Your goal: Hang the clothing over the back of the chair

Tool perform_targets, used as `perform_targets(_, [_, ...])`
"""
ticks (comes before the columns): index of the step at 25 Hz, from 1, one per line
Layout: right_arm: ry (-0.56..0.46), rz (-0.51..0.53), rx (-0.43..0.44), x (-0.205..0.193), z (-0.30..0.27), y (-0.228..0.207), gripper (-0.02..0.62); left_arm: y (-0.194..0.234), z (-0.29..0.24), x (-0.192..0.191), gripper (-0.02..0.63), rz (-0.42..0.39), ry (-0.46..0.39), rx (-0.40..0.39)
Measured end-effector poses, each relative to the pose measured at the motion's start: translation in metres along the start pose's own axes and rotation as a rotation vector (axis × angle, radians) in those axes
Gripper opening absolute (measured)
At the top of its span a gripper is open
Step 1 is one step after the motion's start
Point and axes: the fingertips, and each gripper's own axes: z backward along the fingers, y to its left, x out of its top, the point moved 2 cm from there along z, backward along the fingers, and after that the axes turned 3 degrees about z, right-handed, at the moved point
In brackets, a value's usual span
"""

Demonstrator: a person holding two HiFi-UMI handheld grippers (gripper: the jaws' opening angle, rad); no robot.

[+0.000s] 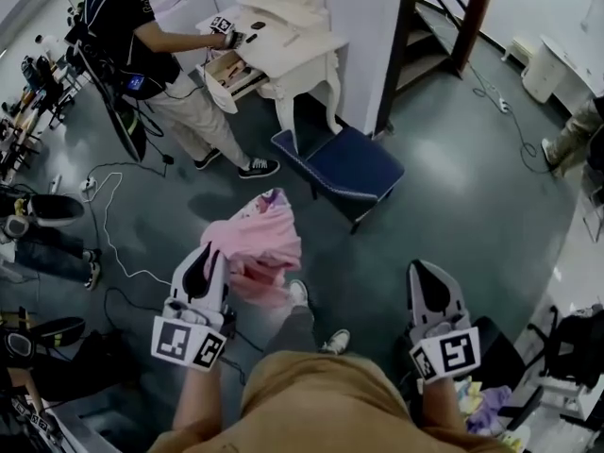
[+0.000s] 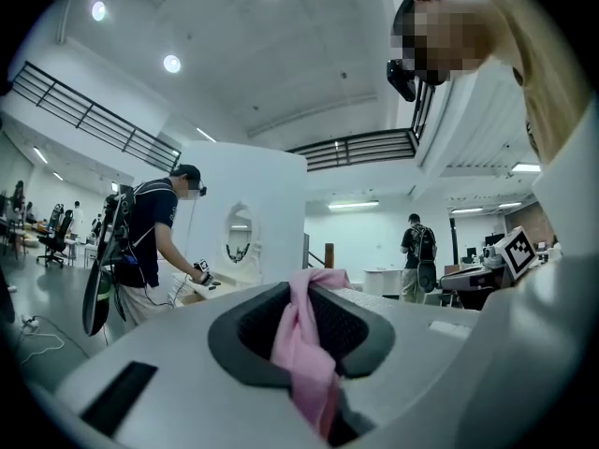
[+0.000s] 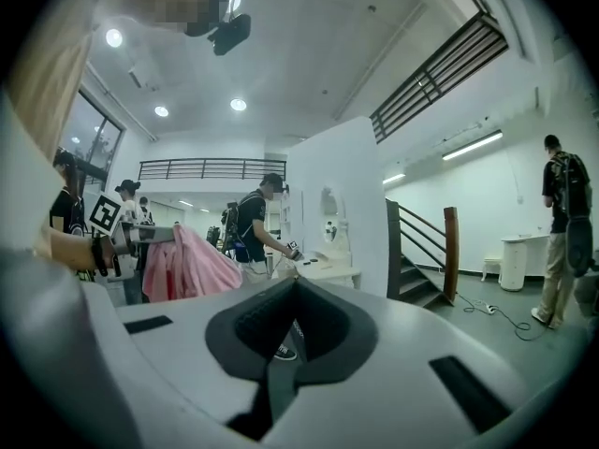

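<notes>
A pink garment point(image 1: 257, 239) hangs bunched from my left gripper point(image 1: 202, 264), which is shut on a fold of it. In the left gripper view the pink cloth point(image 2: 301, 344) runs up between the jaws and over the tip of the left gripper point(image 2: 304, 283). My right gripper point(image 1: 430, 281) is held apart at the right, shut, with nothing in it; its tip point(image 3: 295, 286) points towards the white partition. From there the garment point(image 3: 192, 267) shows at the left. The blue padded chair point(image 1: 349, 166) stands on the floor beyond the garment.
A white dressing table point(image 1: 283, 41) stands behind the chair, with a person point(image 1: 132, 26) working at its drawer. Stairs point(image 1: 439, 17) rise at the back right. Cables point(image 1: 104, 206) trail across the floor at the left. Bags and a dark case point(image 1: 576, 343) sit at the right.
</notes>
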Motion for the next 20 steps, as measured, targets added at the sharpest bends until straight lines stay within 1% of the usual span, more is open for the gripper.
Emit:
perform_targets(5, [0.013,-0.006,-0.014,-0.006,-0.040,-0.012,0.003,0.023,-0.040,-0.006,0.051,0.006,0.005,-0.025])
perform_targets(9, [0.021,-0.007,-0.043,-0.002,-0.088,-0.026,0.003,0.051,-0.091,-0.010,0.051,0.023,0.017,-0.065])
perform_targets(12, [0.017,-0.016,-0.044,0.009,-0.136,-0.037,0.003,0.073,-0.136,-0.006,0.051,0.032,0.014,-0.103])
perform_targets(15, [0.003,0.019,-0.038,0.028,-0.184,-0.036,0.003,0.101,-0.173,0.000,0.051,0.042,0.005,-0.140])
perform_targets(17, [-0.005,0.038,-0.050,0.038,-0.212,-0.037,0.003,0.119,-0.196,-0.001,0.051,0.057,0.008,-0.162])
perform_targets(20, [-0.008,0.044,-0.078,0.045,-0.239,-0.041,0.003,0.134,-0.224,-0.007,0.051,0.080,0.024,-0.197])
